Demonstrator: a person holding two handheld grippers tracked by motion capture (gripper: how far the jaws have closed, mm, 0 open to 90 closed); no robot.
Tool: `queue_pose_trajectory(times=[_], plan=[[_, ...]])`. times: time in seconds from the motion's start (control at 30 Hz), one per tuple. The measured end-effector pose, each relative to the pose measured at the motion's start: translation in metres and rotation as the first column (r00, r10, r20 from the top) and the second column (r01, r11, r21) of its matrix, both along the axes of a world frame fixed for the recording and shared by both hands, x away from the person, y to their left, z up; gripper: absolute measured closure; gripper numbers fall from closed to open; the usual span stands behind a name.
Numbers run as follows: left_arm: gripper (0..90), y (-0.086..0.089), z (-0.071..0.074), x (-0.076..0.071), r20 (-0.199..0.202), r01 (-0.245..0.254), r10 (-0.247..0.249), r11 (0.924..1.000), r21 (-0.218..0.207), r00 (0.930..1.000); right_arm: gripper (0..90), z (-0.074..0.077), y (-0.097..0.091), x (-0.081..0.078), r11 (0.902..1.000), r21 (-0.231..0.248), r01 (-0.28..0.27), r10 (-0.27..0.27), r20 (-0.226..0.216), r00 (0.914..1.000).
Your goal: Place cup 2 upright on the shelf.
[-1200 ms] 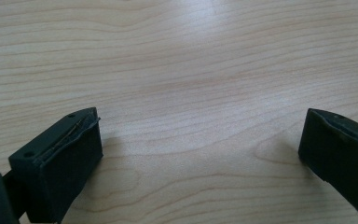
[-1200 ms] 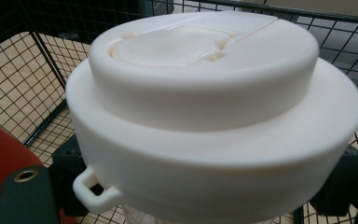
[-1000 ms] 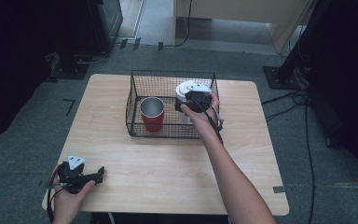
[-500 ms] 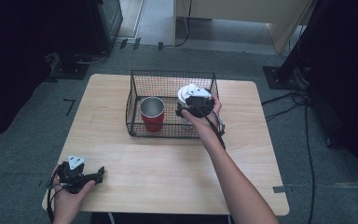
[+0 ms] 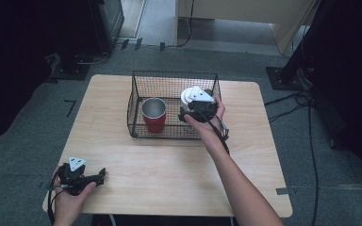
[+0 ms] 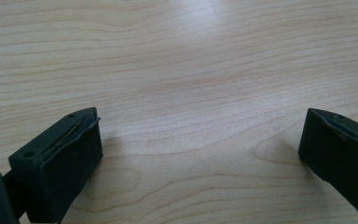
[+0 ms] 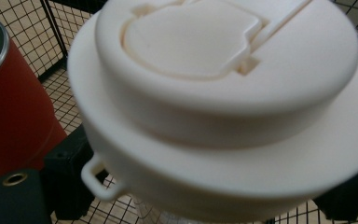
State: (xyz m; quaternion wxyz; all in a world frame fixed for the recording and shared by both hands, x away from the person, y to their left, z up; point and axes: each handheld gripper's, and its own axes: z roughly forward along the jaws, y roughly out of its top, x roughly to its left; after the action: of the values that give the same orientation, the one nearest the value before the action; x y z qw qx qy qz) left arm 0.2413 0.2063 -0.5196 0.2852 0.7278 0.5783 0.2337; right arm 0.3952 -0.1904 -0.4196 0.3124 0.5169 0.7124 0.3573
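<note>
Right gripper (image 5: 193, 112) jaws just opening, cream round plastic lid (image 7: 214, 98) between them, probably released, inside black wire basket (image 5: 136, 101); red metal cup (image 5: 153, 114) at its left. Left gripper (image 5: 82, 178) open, far off.

Bench (image 5: 169, 160): pale wood, fine brown grain lines running lengthwise; grain clearest in the left gripper view.
Wire basket (image 5: 136, 101): black, square mesh pattern.
Cup (image 5: 154, 115) in basket: red outside, bare silver metal rim and inside.
Lid (image 7: 214, 93): cream white, plain, no print; same colour on its small side loop.
Left tool (image 5: 100, 175): black body, black pads, grey-white three-cornered plate on top.
Right tool (image 5: 188, 113): black, with the same pale plate.
Floor (image 5: 37, 113): dark grey, speckled carpet; black cables at right.
</note>
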Motion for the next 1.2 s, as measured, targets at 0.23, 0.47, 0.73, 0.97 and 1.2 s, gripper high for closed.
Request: queue_pose_trajectory(times=[0.23, 0.47, 0.73, 0.97, 1.2], plan=[[0.0, 0.000, 0.000, 0.000, -0.001, 0.000, 0.000, 1.0000, 0.001, 1.0000, 6.1, -0.003, 0.003, -0.011, 0.9991, -0.024, 0.034, -0.035, -0.038, 0.9987], [0.0, 0.000, 0.000, 0.000, 0.000, 0.000, 0.000, 1.0000, 0.000, 1.0000, 4.5, -0.001, -0.004, -0.018, 0.9996, 0.016, 0.025, -0.024, -0.051, 0.9984], [0.0, 0.000, 0.000, 0.000, 0.000, 0.000, 0.000, 1.0000, 0.000, 1.0000, 3.6, 0.006, -0.016, -0.031, 0.9990, 0.044, 0.000, 0.001, -0.032, 0.9995], [0.0, 0.000, 0.000, 0.000, 0.000, 0.000, 0.000, 1.0000, 0.000, 1.0000, 1.0, 0.012, -0.026, -0.046, 0.9981, 0.055, -0.027, 0.028, -0.011, 0.9996], [0.0, 0.000, 0.000, 0.000, 0.000, 0.000, 0.000, 1.0000, 0.000, 1.0000, 0.0, 0.014, -0.043, -0.068, 0.9966, 0.069, -0.045, 0.044, 0.017, 0.9989]])
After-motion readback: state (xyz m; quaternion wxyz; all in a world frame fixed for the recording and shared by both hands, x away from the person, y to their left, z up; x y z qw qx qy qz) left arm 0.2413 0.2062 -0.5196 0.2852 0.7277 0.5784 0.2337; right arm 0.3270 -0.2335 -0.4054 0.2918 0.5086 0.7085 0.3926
